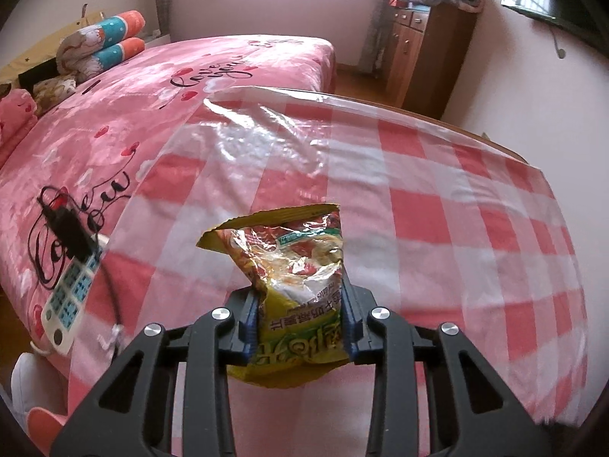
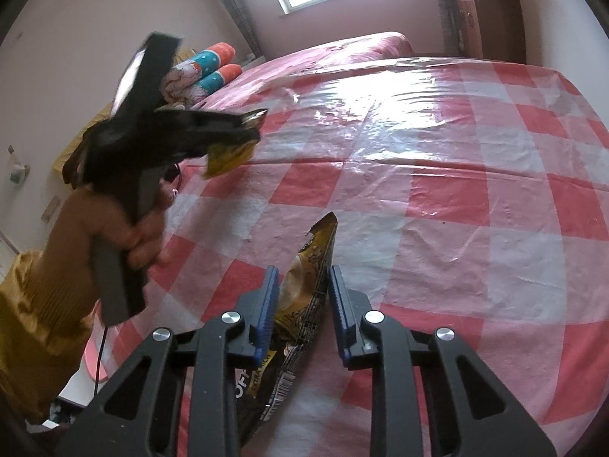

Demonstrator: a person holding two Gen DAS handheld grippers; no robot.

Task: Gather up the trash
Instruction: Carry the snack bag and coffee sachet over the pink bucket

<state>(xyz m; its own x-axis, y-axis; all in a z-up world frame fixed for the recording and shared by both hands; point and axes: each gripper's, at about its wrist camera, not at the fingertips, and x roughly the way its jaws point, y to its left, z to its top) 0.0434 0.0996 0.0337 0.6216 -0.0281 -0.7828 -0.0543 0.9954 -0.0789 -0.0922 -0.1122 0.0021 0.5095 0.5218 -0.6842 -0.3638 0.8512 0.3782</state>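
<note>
Left wrist view: left gripper (image 1: 300, 320) clamped on a crumpled yellow-green snack wrapper (image 1: 293, 278), long axis pointing forward out of the jaws, lifted over the checkered table (image 1: 456, 209); right wrist view: right gripper (image 2: 302, 312) with a brown coffee sachet (image 2: 304, 297) between its pads, left pad touching, right pad showing a gap, hold uncertain; sachet long axis also forward; no bin visible.
</note>
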